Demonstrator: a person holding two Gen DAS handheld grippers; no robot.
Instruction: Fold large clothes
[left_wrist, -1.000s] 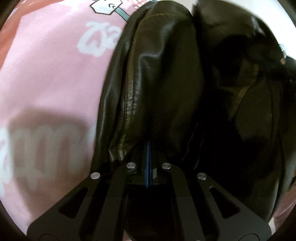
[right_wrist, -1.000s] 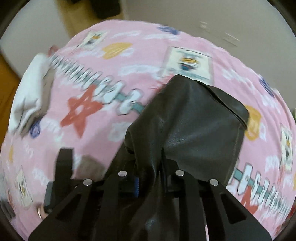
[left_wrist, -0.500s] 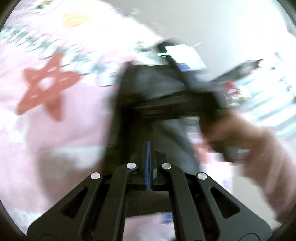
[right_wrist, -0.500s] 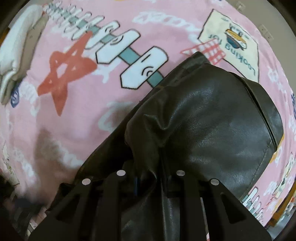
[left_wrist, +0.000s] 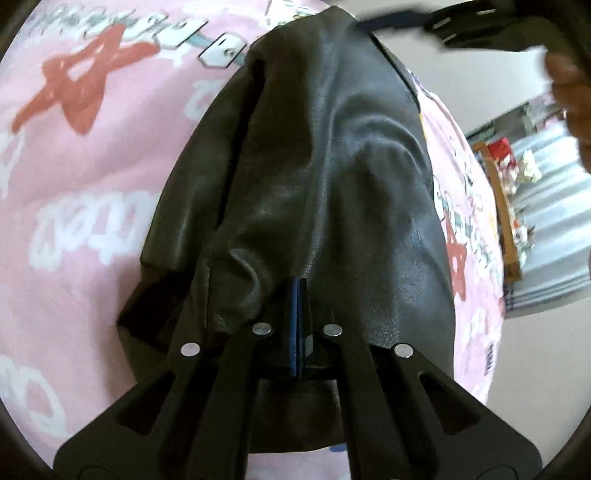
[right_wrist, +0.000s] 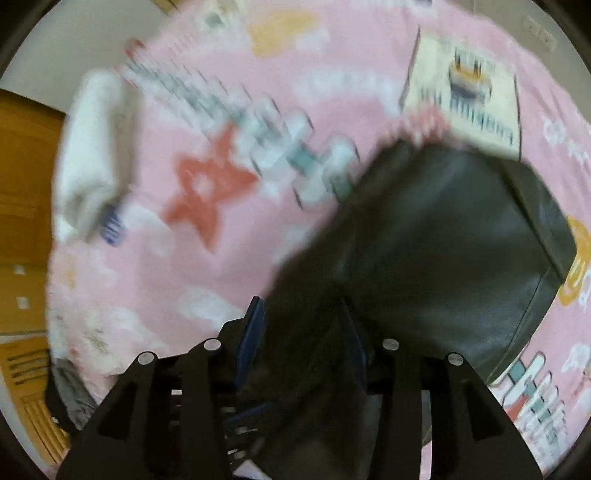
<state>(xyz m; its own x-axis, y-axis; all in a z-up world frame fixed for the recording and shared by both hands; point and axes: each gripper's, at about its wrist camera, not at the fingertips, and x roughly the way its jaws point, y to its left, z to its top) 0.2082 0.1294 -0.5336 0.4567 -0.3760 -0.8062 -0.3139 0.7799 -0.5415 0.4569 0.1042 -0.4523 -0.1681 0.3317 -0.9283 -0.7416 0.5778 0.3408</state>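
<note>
A black leather garment (left_wrist: 325, 177) lies bunched on a pink printed bedspread (left_wrist: 92, 166). My left gripper (left_wrist: 299, 291) is shut, its blue pads pressed together at the garment's near edge with leather draped over them. In the right wrist view the same garment (right_wrist: 436, 236) fills the lower right. My right gripper (right_wrist: 303, 317) has its jaws apart, with the leather lying between and over the fingers (right_wrist: 255, 325). The right gripper's body and the hand on it show at the top right of the left wrist view (left_wrist: 491, 26).
A white folded cloth (right_wrist: 92, 155) lies at the bedspread's far left edge. A wooden floor or door (right_wrist: 22, 206) is on the left. A wooden shelf with small items (left_wrist: 506, 206) stands beyond the bed on the right.
My right gripper's jaws have opened from being shut on the leather, and it has pulled back with motion blur. My left gripper has swung back over the garment and stays shut.
</note>
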